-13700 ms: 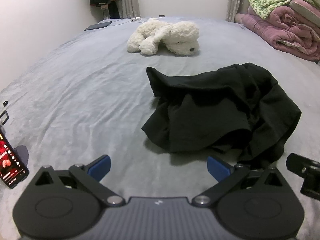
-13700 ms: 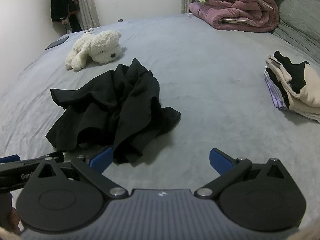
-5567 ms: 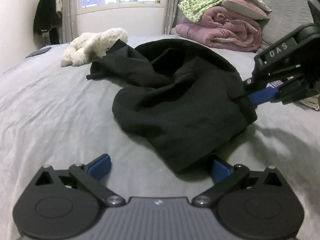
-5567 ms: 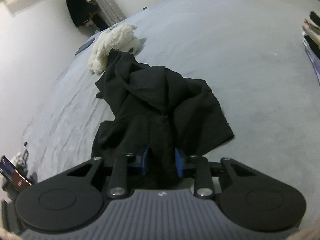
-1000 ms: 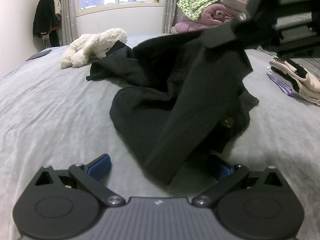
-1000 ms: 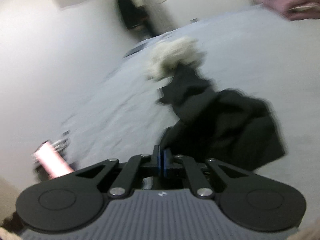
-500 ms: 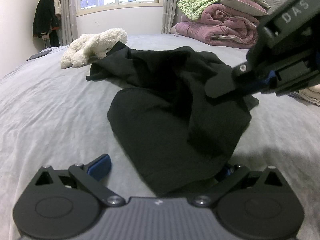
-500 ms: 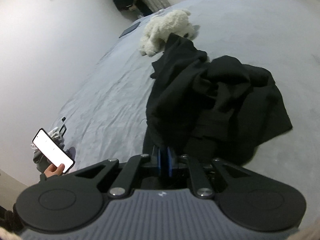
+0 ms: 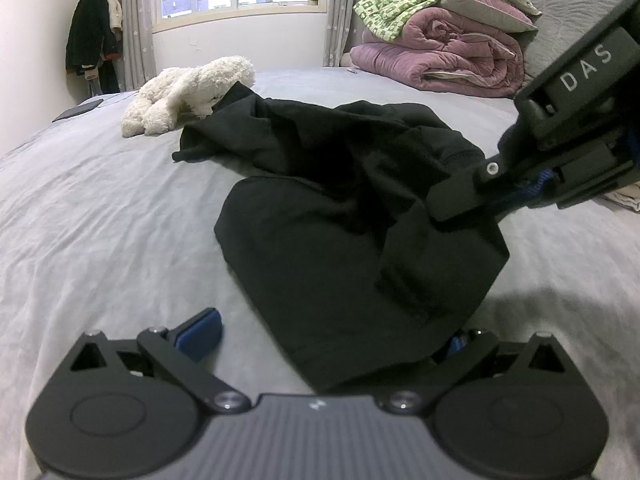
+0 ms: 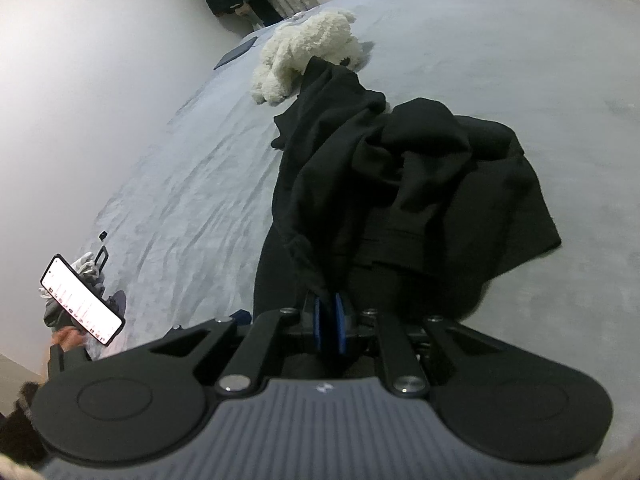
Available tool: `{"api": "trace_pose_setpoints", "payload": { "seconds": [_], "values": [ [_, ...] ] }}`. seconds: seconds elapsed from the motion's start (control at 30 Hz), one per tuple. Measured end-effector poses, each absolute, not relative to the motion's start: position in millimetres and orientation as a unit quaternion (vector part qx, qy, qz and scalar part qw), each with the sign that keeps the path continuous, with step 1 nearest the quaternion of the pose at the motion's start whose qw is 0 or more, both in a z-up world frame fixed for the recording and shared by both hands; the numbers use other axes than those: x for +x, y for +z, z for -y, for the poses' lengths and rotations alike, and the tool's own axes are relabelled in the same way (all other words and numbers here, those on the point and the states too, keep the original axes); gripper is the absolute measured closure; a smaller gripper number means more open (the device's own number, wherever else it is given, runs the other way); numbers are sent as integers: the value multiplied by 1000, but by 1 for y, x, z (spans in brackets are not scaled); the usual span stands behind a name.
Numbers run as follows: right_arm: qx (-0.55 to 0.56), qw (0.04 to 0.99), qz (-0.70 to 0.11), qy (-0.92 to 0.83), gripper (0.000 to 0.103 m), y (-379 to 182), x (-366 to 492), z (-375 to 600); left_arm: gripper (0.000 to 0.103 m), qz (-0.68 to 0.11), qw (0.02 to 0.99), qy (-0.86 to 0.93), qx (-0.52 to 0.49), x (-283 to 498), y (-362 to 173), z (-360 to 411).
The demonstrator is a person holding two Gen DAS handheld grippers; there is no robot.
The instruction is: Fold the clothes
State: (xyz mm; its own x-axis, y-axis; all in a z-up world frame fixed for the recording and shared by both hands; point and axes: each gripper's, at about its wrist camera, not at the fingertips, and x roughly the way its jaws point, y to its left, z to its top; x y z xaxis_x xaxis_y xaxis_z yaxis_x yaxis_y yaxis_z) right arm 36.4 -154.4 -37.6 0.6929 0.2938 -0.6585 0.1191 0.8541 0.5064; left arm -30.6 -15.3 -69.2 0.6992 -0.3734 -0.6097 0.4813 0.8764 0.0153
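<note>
Right now the black garment (image 9: 360, 216) lies crumpled mid-frame on the grey bed (image 9: 100, 216); the right gripper (image 10: 329, 322) is pinched on a fold of it, while the left gripper (image 9: 332, 332), low in the frame, stands spread around the near hem. Better to draw the cloth taut and flat before creasing.

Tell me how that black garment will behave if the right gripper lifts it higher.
The black garment probably hangs limp: it already drapes in soft folds from the right gripper, whose jaws are shut on one edge. It looks thick, so likely weighty. The bunched rest would probably drag across the bed, not lift flat.
</note>
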Motion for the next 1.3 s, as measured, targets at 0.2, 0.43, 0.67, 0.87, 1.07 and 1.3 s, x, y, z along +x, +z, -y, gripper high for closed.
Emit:
{"api": "trace_pose_setpoints", "payload": {
  "seconds": [0.2, 0.43, 0.67, 0.87, 1.07, 1.3],
  "values": [
    [267, 881, -390, 32, 82, -39, 32, 159, 0, -310, 918, -233, 87, -30, -69, 15],
    [267, 885, -382, 10, 56, -39, 28, 163, 0, -310, 918, -233, 87, -30, -70, 15],
    [266, 889, -372, -12, 44, -38, 24, 165, 0, -314, 916, -232, 89, -25, -70, 21],
    [267, 890, -368, -26, 39, -39, 22, 167, 0, -330, 912, -229, 81, -27, -59, 17],
    [274, 889, -365, -42, 38, -42, 24, 172, 0, -328, 912, -235, 71, -34, -41, 12],
    [276, 888, -363, -52, 38, -44, 24, 176, 2, -331, 908, -247, 69, -28, -25, 14]
  ]
}}
